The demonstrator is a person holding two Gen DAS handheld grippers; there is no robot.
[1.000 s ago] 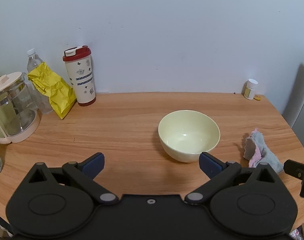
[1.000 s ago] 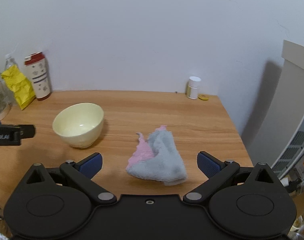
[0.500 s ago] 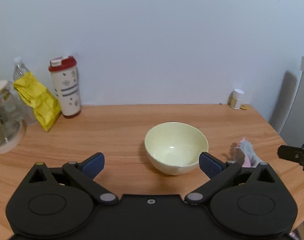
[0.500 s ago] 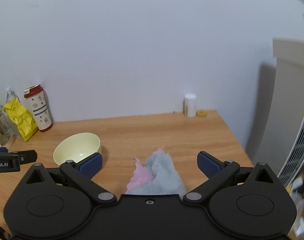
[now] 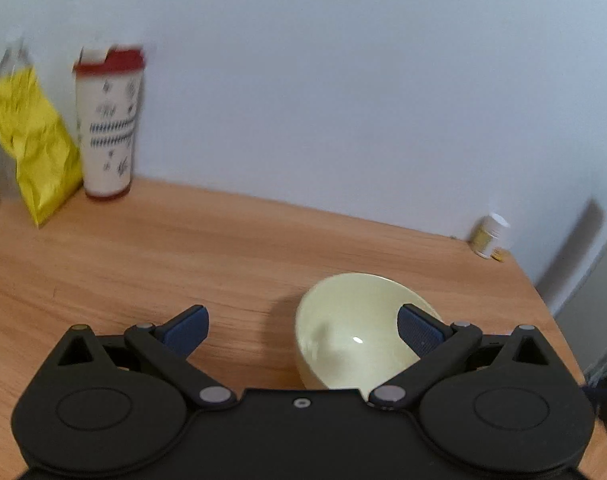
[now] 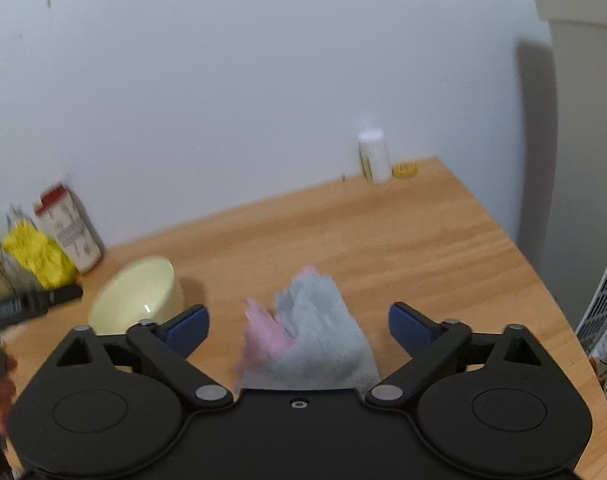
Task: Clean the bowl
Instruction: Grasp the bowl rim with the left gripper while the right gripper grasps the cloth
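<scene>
one glossy pale-yellow round bowl (image 5: pixel 355 332) on wood-grain counter (image 5: pixel 223 256) | one fluffy grey-pink cloth (image 6: pixel 307 336) right of bowl | left gripper (image 5: pixel 301 330) fingers spread, empty | right gripper (image 6: pixel 299 326) fingers spread, empty

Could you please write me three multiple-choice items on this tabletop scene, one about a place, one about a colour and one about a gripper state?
1. Where does the crumpled grey and pink cloth lie?
A. inside the bowl
B. on the wooden table between the right gripper's open fingers
C. on top of the tumbler

2. What colour is the lid of the tall white patterned tumbler?
A. red
B. green
C. black

3. How does the left gripper stand at the pale yellow round bowl?
A. shut on its rim
B. shut, away from it
C. open, gripping nothing

Answers:
1 B: the cloth sits on bare wood, apart from the bowl.
2 A: a red band tops the tumbler.
3 C: its blue pads stand wide apart, one in front of the bowl.
</scene>
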